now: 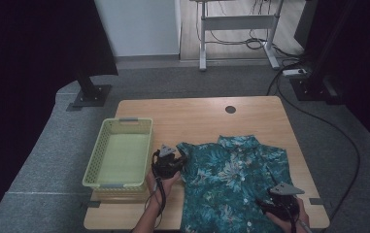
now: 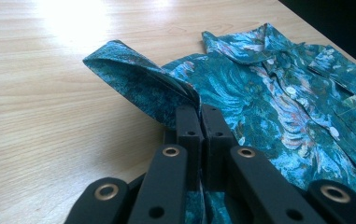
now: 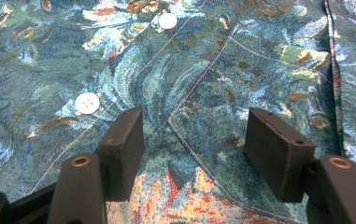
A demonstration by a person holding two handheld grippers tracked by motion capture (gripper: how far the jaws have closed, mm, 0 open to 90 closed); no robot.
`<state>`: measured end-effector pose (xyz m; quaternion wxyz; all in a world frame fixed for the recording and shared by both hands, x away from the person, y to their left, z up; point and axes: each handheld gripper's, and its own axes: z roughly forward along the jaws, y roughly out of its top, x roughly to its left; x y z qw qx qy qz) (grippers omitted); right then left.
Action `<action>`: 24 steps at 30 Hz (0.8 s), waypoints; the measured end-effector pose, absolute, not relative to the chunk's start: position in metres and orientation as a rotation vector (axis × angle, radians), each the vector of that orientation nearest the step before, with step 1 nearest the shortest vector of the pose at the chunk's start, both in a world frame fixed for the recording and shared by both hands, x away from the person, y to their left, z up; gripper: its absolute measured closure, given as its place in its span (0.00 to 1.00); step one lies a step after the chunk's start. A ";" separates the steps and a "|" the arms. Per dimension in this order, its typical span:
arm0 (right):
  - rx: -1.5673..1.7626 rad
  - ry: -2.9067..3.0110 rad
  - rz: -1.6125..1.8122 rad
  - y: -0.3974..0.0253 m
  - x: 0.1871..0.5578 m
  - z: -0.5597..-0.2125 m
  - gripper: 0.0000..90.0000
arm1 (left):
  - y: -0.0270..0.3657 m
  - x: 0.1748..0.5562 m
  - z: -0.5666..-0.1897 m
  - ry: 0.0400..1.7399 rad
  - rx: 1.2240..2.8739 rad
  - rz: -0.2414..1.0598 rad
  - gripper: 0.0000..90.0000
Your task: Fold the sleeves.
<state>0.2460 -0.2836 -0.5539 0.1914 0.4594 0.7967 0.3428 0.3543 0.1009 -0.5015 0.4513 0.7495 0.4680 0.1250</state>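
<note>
Basket (image 1: pixel 119 153) sits at table (image 1: pixel 197 114) left, beside the shirt. Left gripper (image 1: pixel 170 162) jaws pinched tight on shirt (image 1: pixel 233 179) sleeve (image 2: pixel 133 74), lifting its fold off the wood. Shirt lies flat, buttoned, centre-right. Right gripper (image 1: pixel 282 204) over the shirt's lower right, jaws spread wide above the pocket (image 3: pixel 241 116), gripping nothing.

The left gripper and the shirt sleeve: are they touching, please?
Touching. In the left gripper view, the left gripper has its jaws shut on a fold of the shirt sleeve, lifting it off the table.
</note>
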 end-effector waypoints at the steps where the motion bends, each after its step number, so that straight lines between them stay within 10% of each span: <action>1: 1.289 2.237 0.963 -0.284 0.246 -0.554 0.41 | 0.100 0.354 -0.502 1.155 1.855 0.310 0.97; 24: 1.288 2.238 0.972 -0.284 0.246 -0.554 0.41 | 0.074 0.360 -0.506 1.127 1.898 0.309 0.97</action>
